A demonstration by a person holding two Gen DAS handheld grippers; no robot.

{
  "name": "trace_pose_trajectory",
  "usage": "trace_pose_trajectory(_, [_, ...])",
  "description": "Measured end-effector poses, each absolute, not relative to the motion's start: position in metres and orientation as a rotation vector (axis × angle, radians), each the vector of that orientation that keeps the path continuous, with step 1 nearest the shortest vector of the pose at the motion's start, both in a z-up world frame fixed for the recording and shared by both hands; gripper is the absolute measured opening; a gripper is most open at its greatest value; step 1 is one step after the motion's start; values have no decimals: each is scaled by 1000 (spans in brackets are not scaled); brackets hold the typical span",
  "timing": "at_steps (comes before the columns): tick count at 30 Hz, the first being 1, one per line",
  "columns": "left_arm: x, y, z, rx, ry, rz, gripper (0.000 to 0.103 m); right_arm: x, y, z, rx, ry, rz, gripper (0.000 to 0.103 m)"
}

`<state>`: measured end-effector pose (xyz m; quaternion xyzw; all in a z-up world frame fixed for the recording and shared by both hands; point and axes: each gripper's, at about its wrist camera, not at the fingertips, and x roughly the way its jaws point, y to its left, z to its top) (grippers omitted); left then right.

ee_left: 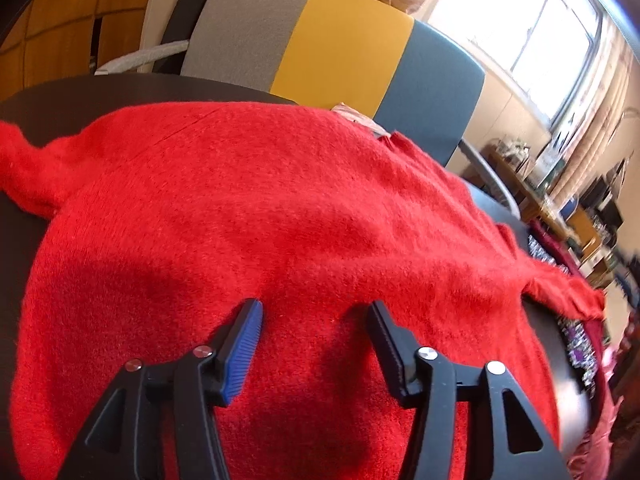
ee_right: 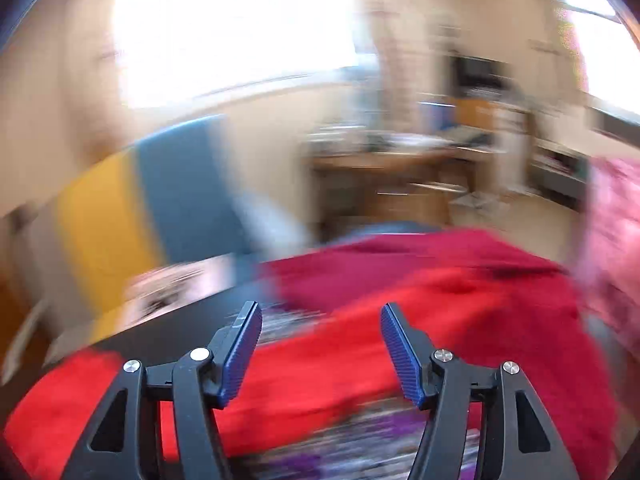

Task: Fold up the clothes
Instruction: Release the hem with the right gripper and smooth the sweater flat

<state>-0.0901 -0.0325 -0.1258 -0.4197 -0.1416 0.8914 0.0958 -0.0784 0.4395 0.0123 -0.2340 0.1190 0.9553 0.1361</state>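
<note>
Red sweater: I see the fuzzy red knitted sweater (ee_left: 280, 208) spread flat over the dark worktop (ee_left: 48, 100), one sleeve trailing off to the far left, another corner drooping past the right edge.
Left tongs: my left tongs (ee_left: 316, 312) hang just above the near middle of the knit, released, nothing between the pads.
Right tongs: my right tongs (ee_right: 320, 316) are also spread apart and empty; that view is badly smeared, so I cannot tell how near they are to the cloth.
Neighbouring clothes: a dark crimson garment (ee_right: 400, 264) and a purple patterned fabric (ee_right: 360, 440) lie at the right, touching or under the red knit.
Risk, wrong layer: grabbing from the right while blurred, I could pinch the crimson piece along with the sweater.
Risk, slide: the overhanging right corner could pull the knit off the worktop if I tug it that way.
Risk, bunching: fluffy knit may snag on the ribbed pads and drag into wrinkles.
Backdrop: a grey, yellow and blue panelled chair (ee_left: 340, 40) stands at the far side.
</note>
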Motion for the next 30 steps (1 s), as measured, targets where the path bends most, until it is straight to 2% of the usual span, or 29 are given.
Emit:
trace_pose_trajectory(2, [-90,-32,-126,-1246,-413,2642,58,-110,377,2,-810,295,2974,63])
trace_pose_trajectory(5, [-91,-42,-127,-1228,-506,2602,58,-157,275,-27,-1088,216,3191,58])
trace_pose_trajectory(7, [-93,-53,-127,-1222,-585,2553,57,-186,217,-57,-1303,209,3217,52])
trace_pose_trajectory(8, [-95,-57,-126,-1238,-601,2526,57,-196,198,-71,-1361,178,3210,46])
trace_pose_trajectory(11, [-108,-76,-112,-1291,-594,2485,56,-210,155,-105,-1451,18,3162,42])
trace_pose_trajectory(13, [-120,-93,-97,-1291,-530,2569,57,-207,141,-117,-1437,-61,3146,44])
trace_pose_trajectory(15, [-142,-113,-83,-1295,-493,2656,57,-202,135,-118,-1416,-106,3144,52])
trace_pose_trajectory(18, [-184,-144,-68,-1328,-491,2761,57,-197,130,-117,-1398,-113,3148,53])
trace_pose_trajectory(24, [-259,-183,-87,-1563,-468,2764,57,-191,129,-114,-1393,-91,3162,57])
trace_pose_trajectory(27, [-279,-177,-108,-1682,-329,2691,57,-196,132,-115,-1397,-89,3166,60])
trace_pose_trajectory(30, [-275,-156,-111,-1641,-110,2709,58,-200,131,-117,-1399,-92,3170,63])
